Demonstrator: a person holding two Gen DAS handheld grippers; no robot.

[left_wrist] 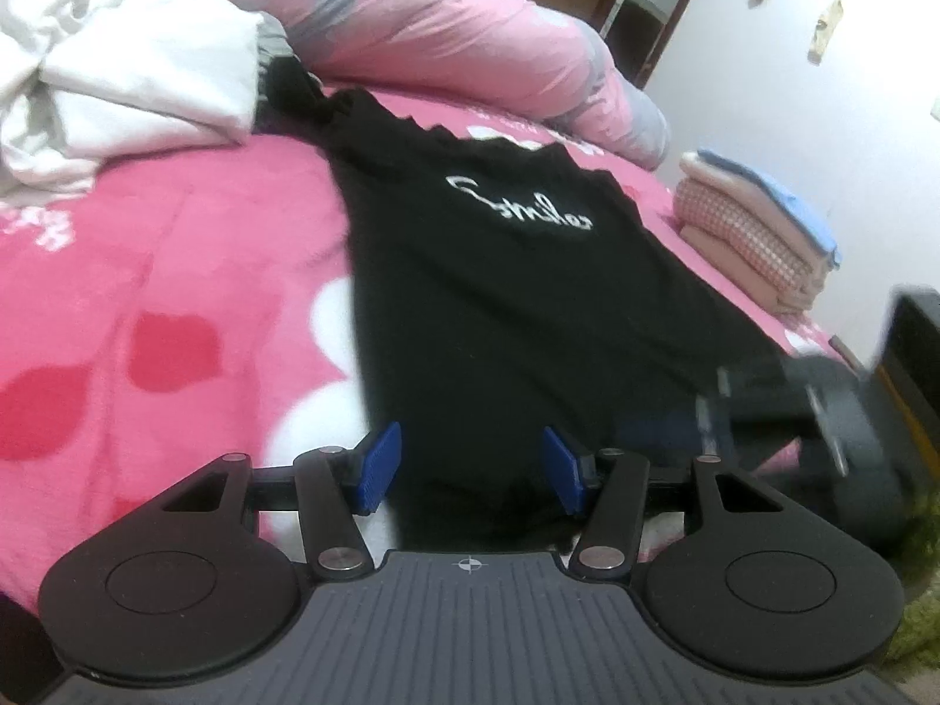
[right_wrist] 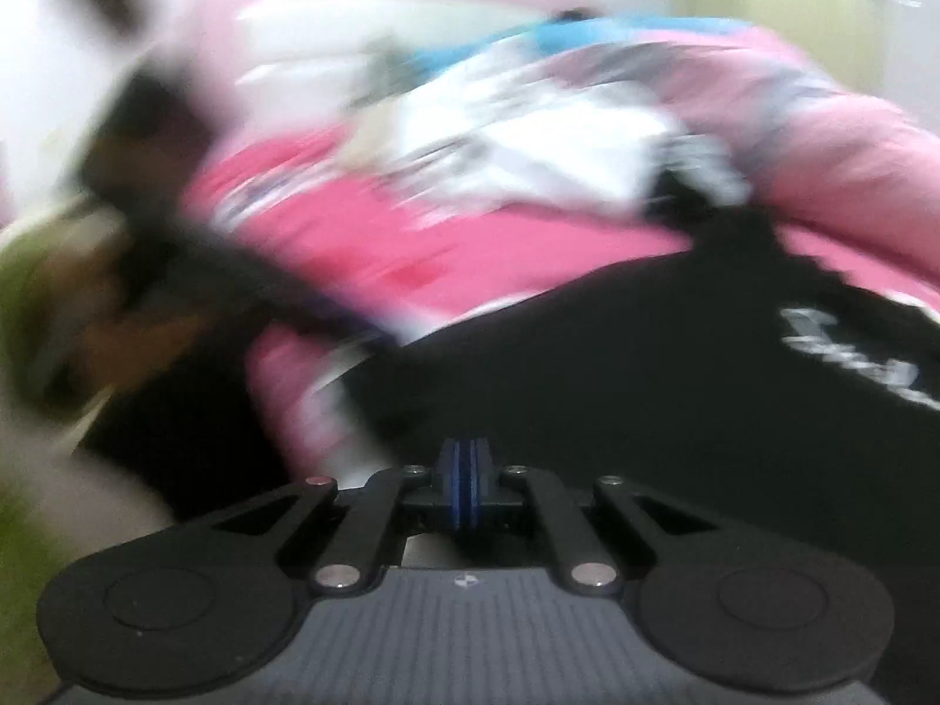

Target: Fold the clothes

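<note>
A black T-shirt (left_wrist: 499,305) with white script lettering lies spread flat on the pink bed cover (left_wrist: 176,294), hem toward me. My left gripper (left_wrist: 473,467) is open, its blue pads on either side of the hem, nothing between them. The other gripper shows blurred at the right in this view (left_wrist: 822,411), by the shirt's lower right edge. In the right wrist view, which is heavily motion-blurred, my right gripper (right_wrist: 464,482) has its blue pads pressed together over the black shirt (right_wrist: 617,382). I cannot tell whether cloth is pinched between them.
A crumpled white garment (left_wrist: 135,70) lies at the back left. A rolled pink quilt (left_wrist: 470,41) runs along the back. A stack of folded clothes (left_wrist: 758,235) sits at the right edge by the wall. A green rug (left_wrist: 922,587) shows at lower right.
</note>
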